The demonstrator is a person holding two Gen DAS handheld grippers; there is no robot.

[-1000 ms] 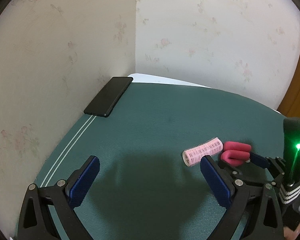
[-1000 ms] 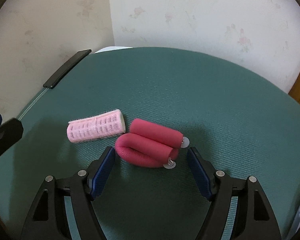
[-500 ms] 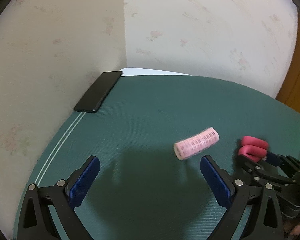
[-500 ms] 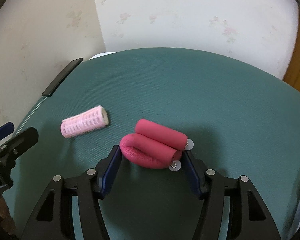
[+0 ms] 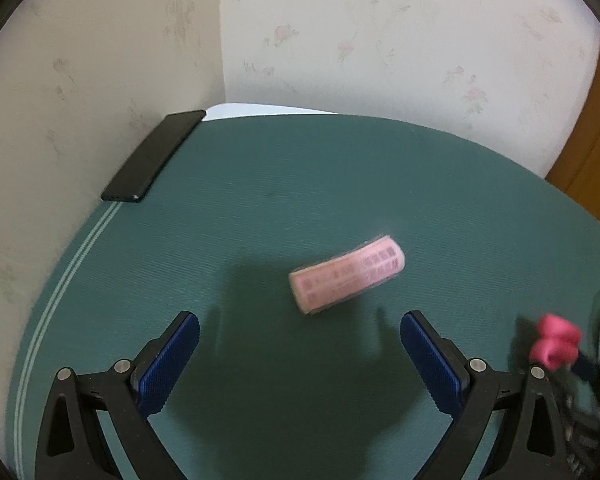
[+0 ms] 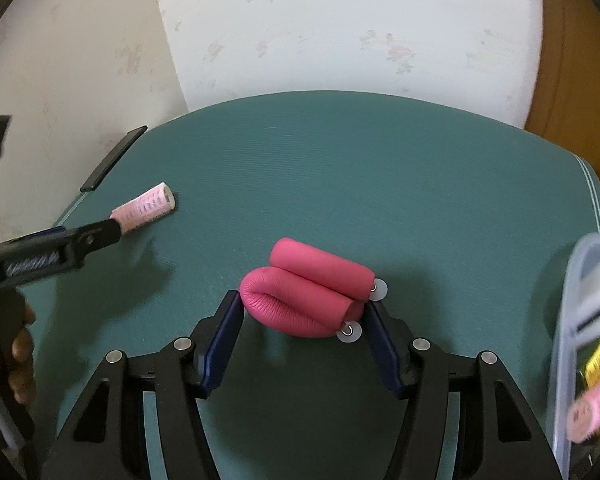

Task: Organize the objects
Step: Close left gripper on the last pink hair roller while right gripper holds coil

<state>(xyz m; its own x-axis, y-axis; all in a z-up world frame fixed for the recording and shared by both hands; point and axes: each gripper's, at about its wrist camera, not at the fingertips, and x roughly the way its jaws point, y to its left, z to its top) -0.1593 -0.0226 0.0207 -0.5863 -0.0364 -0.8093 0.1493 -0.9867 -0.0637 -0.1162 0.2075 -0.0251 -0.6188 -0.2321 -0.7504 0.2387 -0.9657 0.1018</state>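
Right wrist view: a green mat (image 6: 340,168) fills the frame beneath floral wallpaper (image 6: 340,20). At three to four o'clock stands a clear plastic bin (image 6: 566,320) holding another pink roller (image 6: 596,404) and blurred white and yellow items. At the centre the right gripper (image 6: 300,316) has just been closing and is clamped on the folded red foam curler (image 6: 308,296), its blue pads pressing both ends. At nine o'clock the left gripper's finger reaches in front of a pink hair roller (image 6: 146,208); a black phone (image 6: 114,158) lies at ten o'clock by the wall.

Left wrist view: the left gripper (image 5: 300,344) has its jaws wide apart with nothing between them. The pink hair roller (image 5: 346,274), blurred, lies on the mat just ahead of the fingers, toward one o'clock.
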